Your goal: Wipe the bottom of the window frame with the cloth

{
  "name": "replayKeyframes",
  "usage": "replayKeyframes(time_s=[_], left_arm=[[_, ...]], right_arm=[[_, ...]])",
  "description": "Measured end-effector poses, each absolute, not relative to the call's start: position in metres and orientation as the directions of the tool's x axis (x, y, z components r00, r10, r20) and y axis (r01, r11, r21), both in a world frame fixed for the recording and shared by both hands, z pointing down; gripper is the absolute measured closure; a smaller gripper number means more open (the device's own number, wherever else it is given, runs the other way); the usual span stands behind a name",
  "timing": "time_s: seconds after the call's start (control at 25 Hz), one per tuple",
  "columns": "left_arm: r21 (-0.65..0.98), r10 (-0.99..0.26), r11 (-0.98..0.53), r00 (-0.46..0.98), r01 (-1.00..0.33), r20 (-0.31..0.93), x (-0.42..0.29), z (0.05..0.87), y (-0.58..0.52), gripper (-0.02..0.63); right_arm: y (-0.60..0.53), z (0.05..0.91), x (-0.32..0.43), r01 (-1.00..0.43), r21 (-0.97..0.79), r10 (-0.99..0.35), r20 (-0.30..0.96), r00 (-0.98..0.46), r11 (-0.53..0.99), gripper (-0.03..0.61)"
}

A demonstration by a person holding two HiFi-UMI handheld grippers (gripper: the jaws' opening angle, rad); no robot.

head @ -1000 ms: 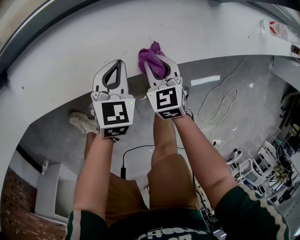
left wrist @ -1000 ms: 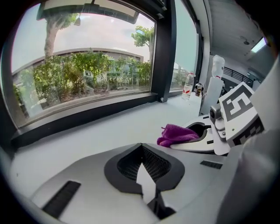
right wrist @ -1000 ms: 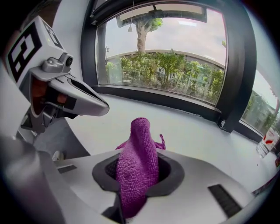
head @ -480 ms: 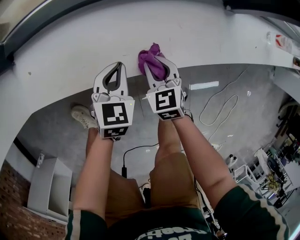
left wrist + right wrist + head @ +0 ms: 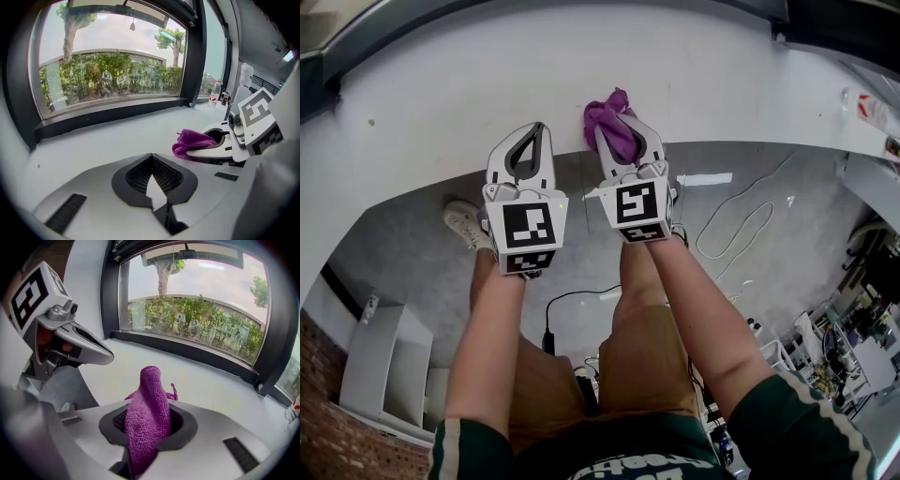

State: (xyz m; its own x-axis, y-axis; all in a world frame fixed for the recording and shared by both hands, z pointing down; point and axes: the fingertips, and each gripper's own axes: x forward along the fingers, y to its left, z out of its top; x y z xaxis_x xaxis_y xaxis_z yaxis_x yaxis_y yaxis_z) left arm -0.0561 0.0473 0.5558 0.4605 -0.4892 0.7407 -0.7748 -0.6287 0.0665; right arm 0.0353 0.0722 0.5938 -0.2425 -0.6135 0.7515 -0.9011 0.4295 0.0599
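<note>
Cloth (image 5: 612, 120), purple and fuzzy, is pinched in the right hand-held gripper (image 5: 624, 133). In the right gripper view the two jaws press on it from both sides, and a tall bunch of it pokes up past the tips.

The left hand-held gripper (image 5: 532, 137) is just beside the right one. Its jaws are pressed together at the tips. Nothing is between them.

Both point at the white window sill (image 5: 469, 94). The bunch of cloth is over the near edge of the sill. I cannot tell if it touches the sill. The black bottom of the window frame (image 5: 108, 115) runs along the far side of the sill, well away from the cloth. Behind the glass there are green bushes (image 5: 112, 75) and trees.

A small bottle (image 5: 214, 93) stands far along the sill, near the corner of the frame.

Below the sill is a grey floor (image 5: 787, 253). A white cable (image 5: 741, 216) curls on it. The person's white shoe (image 5: 464, 225) stands on the floor under the left arm.
</note>
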Motion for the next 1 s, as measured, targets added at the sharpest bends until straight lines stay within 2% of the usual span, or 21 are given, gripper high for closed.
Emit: replayKeyframes(time_s=[0.72,1.0], left_arm=[[0.062,-0.516,-0.592,0.436,-0.804,0.737,-0.098,0.554,0.051,0.604],[0.054,-0.54,-0.561,0.415,-0.826,0.732,-0.13,0.551,0.048,0.604]], right_arm=[[0.066,0.593,0.003,-0.869,0.176,-0.615,0.77,-0.171,0.462,0.494],[0.063,0.593,-0.045,-0.835,0.159,-0.597,0.769,-0.229,0.526,0.494]])
